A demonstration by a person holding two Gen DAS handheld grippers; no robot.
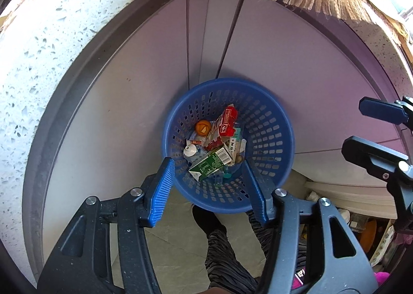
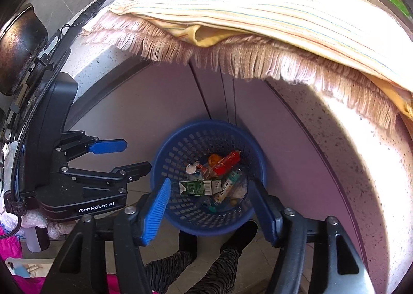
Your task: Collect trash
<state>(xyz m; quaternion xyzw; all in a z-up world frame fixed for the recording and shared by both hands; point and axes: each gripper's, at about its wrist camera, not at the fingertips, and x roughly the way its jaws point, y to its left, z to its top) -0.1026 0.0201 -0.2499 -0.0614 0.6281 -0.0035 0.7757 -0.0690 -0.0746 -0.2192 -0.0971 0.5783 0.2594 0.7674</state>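
A blue perforated trash basket (image 1: 268, 123) stands on the floor against the cabinet; it also shows in the right wrist view (image 2: 178, 154). Inside lie a green carton (image 1: 209, 164), a red packet (image 1: 227, 121), an orange cap (image 1: 201, 127) and a white bottle cap (image 1: 190, 150). My left gripper (image 1: 209, 170) hovers open and empty above the basket. My right gripper (image 2: 210, 197) is also open and empty above it. The right gripper's fingers (image 1: 379, 110) show at the right edge of the left wrist view, and the left gripper's fingers (image 2: 108, 146) at the left of the right wrist view.
A speckled stone countertop edge (image 1: 51, 43) curves over grey cabinet doors (image 1: 155, 74). A fringed striped cloth (image 2: 258, 9) hangs over the counter. A black pot (image 2: 18, 43) sits at far left. The person's legs (image 2: 219, 263) stand below the basket on the tiled floor.
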